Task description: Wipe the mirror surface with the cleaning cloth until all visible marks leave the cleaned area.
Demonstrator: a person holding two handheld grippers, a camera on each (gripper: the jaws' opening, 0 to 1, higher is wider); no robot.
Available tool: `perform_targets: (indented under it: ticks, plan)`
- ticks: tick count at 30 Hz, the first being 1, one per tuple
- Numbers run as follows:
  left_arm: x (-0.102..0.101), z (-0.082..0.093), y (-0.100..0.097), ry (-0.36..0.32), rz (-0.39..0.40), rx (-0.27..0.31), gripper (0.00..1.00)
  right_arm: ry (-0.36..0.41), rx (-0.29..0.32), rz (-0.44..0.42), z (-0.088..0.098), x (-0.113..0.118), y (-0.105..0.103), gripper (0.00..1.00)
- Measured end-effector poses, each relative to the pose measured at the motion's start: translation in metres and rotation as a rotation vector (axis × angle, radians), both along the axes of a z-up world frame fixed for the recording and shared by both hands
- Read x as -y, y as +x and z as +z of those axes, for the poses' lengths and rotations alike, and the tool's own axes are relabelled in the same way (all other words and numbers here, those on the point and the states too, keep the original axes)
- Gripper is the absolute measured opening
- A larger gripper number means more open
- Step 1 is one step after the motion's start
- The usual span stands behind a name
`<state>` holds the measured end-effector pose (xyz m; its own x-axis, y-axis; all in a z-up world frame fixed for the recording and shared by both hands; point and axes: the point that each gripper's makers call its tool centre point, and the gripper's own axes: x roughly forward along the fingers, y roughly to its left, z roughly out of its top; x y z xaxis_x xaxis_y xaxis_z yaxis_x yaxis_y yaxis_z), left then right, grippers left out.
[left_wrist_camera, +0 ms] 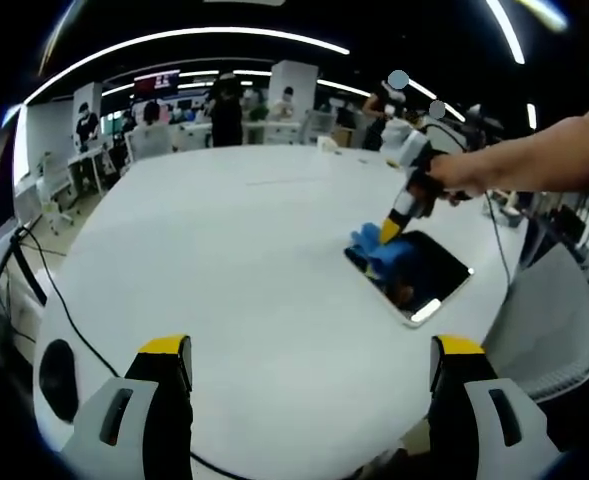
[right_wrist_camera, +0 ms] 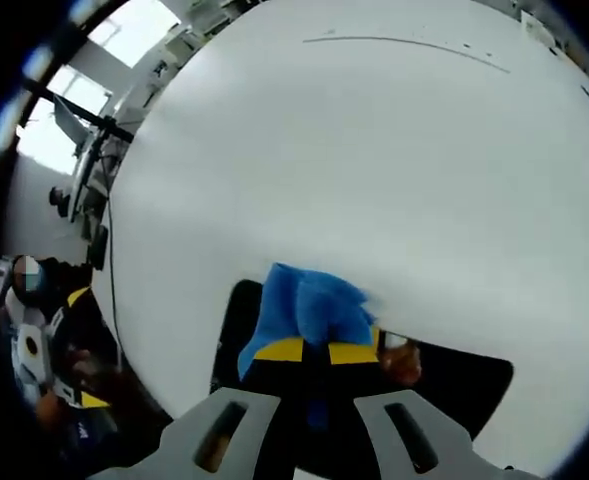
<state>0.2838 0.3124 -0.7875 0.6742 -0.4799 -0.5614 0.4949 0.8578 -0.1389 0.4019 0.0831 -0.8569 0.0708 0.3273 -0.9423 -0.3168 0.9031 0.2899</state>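
The right gripper [right_wrist_camera: 310, 352] had its jaws pinched on the blue cloth [right_wrist_camera: 309, 305], pressed onto the mirror [left_wrist_camera: 422, 272] near the tabletop [left_wrist_camera: 234, 260] edge, probably mid-wipe. The left gripper [left_wrist_camera: 309, 375] hung wide open, holding nothing. Couldn't spot any marks; the cloth covered one corner.
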Motion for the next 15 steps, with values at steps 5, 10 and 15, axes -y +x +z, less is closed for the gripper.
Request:
perform_targets:
  ticks: [5, 10, 15]
  plan:
    - [-0.0003, -0.0002, -0.0004, 0.001, -0.001, 0.001, 1.0, -0.013, 0.001, -0.01, 0.0016, 0.0094, -0.0022, 0.0]
    - [0.0014, 0.0004, -0.0008, -0.001, -0.001, 0.002, 1.0, -0.022, 0.015, -0.004, 0.0006, 0.0094, -0.001, 0.0]
    - [0.0031, 0.0005, -0.0002, -0.002, -0.003, 0.004, 1.0, -0.04, 0.032, -0.003, 0.0007, 0.0093, -0.0012, 0.0]
